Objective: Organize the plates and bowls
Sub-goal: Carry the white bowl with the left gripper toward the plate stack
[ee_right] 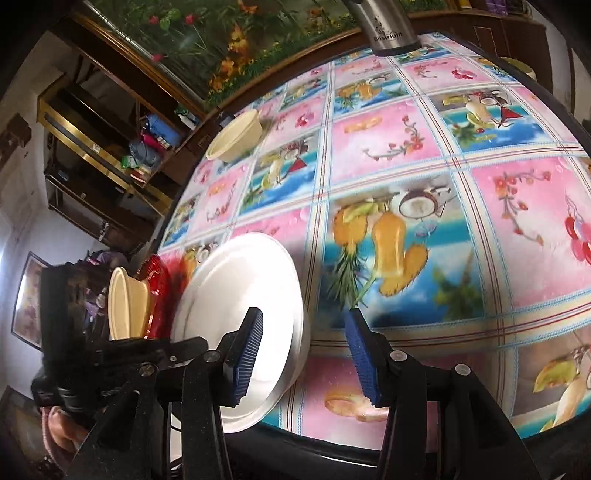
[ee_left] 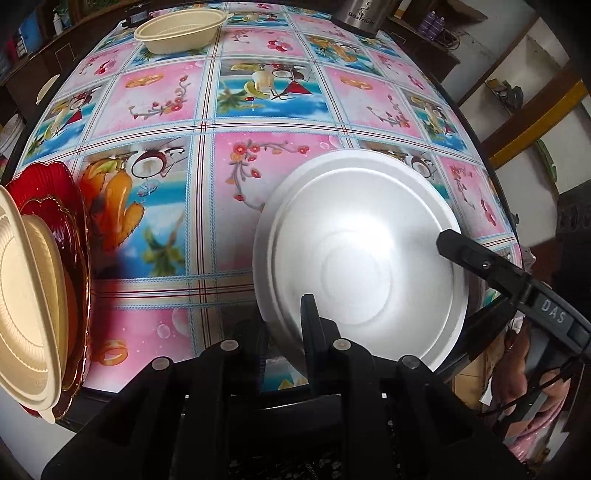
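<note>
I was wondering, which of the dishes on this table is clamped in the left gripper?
The white plate; the left gripper pinches its near rim, while the cream bowl and red dish stand free.

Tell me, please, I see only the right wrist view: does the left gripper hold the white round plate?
Observer: Yes. In the left wrist view the left gripper has its jaws shut on the near rim of the white round plate.
Operator: And the cream oval plastic bowl at the far side, is something inside it?
Observer: Its ribbed inside shows in the left wrist view, and I see nothing in it.
</note>
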A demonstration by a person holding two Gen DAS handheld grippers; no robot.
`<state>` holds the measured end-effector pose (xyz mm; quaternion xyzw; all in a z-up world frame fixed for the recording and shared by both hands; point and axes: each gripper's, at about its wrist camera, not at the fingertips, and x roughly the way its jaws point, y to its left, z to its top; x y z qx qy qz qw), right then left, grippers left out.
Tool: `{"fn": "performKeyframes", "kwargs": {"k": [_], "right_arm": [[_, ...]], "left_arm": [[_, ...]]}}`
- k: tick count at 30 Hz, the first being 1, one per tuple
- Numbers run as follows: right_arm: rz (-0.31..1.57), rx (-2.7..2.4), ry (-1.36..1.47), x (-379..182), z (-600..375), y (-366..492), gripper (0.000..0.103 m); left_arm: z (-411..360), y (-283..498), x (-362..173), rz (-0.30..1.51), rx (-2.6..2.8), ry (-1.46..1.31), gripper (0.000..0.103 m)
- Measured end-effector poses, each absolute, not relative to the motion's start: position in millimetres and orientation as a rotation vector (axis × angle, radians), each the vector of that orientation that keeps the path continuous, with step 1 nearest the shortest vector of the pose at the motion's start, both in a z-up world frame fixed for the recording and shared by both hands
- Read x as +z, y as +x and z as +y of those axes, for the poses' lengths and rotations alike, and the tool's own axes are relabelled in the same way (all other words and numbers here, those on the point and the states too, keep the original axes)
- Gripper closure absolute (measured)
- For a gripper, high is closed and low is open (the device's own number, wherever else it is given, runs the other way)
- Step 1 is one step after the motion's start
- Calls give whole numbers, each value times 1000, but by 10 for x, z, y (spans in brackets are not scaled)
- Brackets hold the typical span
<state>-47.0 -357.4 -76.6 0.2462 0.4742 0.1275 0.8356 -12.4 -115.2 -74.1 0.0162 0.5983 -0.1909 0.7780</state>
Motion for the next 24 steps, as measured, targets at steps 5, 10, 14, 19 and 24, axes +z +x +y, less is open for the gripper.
{"fn": "performKeyframes", "kwargs": {"k": [5, 10, 14, 19, 24], "right_arm": [[1021, 216, 510, -834, -3546, -465, 86], [1004, 208, 520, -835, -3504, -484, 97], [982, 202, 516, -769, -3498, -494, 97], [946, 248, 498, -533, -3408, -438, 97], [889, 330, 460, -207, -3085, -315, 97]], "left_arm": [[-1139, -90, -795, 1300, -430, -1, 89], [-1219, -94, -838, 1298, -448, 12, 90], [-1200, -91, -750, 1262, -453, 5, 90], [-1012, -108, -434, 1174, -439, -18, 90], [-548, -162, 23, 1019, -348, -39, 90]]}}
